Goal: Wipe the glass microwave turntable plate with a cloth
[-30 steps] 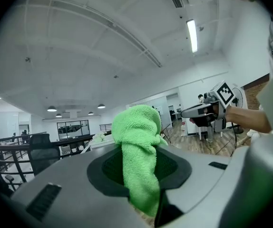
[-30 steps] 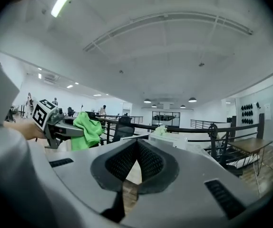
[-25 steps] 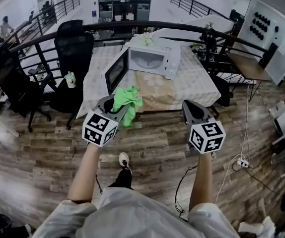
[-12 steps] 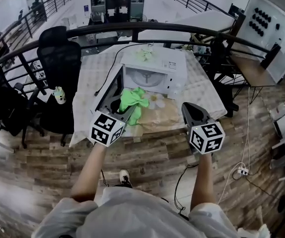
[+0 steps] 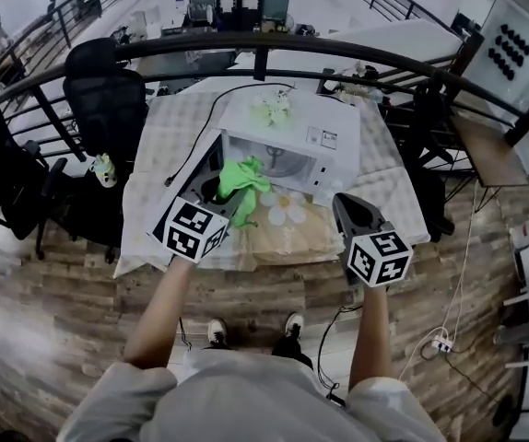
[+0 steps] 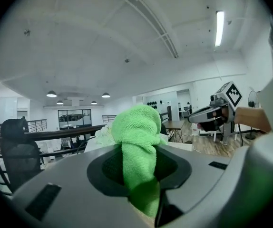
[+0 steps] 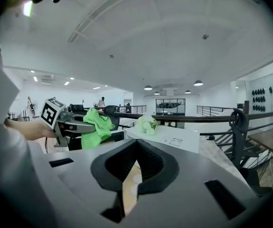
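only the head view is showing the glass plate (image 5: 278, 162) inside the open microwave (image 5: 331, 133). both forearms are reaching forward; left tongs (image 6: 139, 161) are clamping a green cloth (image 6: 135, 127), right tongs (image 7: 135, 144) are pinched closed, empty.

Count at this moment.
- Grey two-jaw grippers with black-and-white marker cubes: two, the left gripper (image 5: 230, 194) and the right gripper (image 5: 346, 203).
- Bright green microfibre cloth (image 5: 242, 177): one.
- White box-shaped microwave oven (image 5: 312, 129): one.
- Round glass turntable plate (image 5: 279, 162): one.
- Table (image 5: 169, 134) with pale patterned cover: one.
- Black office chairs: two, the far chair (image 5: 108, 86) and the near chair (image 5: 8, 180).
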